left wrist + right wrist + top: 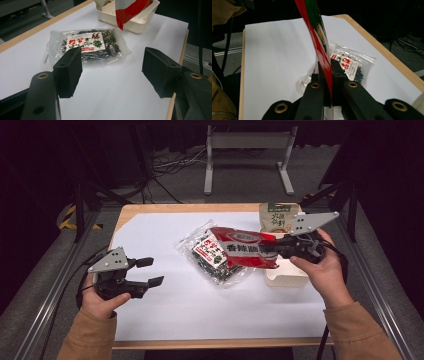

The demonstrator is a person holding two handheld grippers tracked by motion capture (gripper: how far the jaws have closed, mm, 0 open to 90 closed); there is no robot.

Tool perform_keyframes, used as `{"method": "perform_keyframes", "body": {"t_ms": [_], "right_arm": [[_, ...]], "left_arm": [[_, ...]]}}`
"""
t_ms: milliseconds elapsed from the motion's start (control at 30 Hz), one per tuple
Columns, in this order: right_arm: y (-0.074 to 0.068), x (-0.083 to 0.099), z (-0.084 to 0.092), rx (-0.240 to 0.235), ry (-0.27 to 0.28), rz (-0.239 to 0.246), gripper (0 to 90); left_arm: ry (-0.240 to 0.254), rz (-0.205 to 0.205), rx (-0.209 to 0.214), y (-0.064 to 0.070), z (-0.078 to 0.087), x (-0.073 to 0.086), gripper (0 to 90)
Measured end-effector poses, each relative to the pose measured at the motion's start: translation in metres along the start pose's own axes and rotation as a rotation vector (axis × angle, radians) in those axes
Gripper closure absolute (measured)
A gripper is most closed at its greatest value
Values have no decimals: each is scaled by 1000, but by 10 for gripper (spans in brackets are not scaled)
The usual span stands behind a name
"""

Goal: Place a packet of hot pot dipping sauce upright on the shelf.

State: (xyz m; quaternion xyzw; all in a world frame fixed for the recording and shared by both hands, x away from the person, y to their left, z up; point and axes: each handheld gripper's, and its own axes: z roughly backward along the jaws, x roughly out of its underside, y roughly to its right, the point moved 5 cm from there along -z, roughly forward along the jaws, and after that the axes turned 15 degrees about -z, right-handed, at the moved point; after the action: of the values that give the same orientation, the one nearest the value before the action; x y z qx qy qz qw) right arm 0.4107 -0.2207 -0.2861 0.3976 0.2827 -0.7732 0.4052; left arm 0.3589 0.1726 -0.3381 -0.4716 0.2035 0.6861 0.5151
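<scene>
The right gripper point(272, 249) has its jaws pinching the edge of the red snack bag point(245, 247), which hangs lifted above the clear seaweed packet point(212, 257) lying mid-bench. Just beside it, near the bench's right edge, sits the white tray point(285, 275) — a green pouch point(275, 216) stands at its far end. The left gripper point(150, 272) hovers over bare white paper point(165, 310) near the left edge, jaws spread with nothing between them — open room lies across the near half
</scene>
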Motion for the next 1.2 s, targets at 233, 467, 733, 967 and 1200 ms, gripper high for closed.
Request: {"method": "perform_keyframes", "body": {"t_ms": [233, 467, 733, 967, 1200], "right_arm": [[15, -3, 10, 32, 20, -12, 895], [29, -7, 21, 55, 42, -29, 896], [44, -11, 32, 81, 64, -50, 896], [60, -12, 43, 97, 103, -92, 897], [73, -12, 51, 112, 127, -126, 897]], "left_arm": [[-14, 9, -19, -4, -1, 5, 331], [-28, 22, -28, -8, -2, 10, 323], [-34, 31, -30, -10, -3, 12, 315], [-37, 45, -33, -13, -3, 15, 296], [-39, 50, -34, -14, -3, 16, 291]]}}
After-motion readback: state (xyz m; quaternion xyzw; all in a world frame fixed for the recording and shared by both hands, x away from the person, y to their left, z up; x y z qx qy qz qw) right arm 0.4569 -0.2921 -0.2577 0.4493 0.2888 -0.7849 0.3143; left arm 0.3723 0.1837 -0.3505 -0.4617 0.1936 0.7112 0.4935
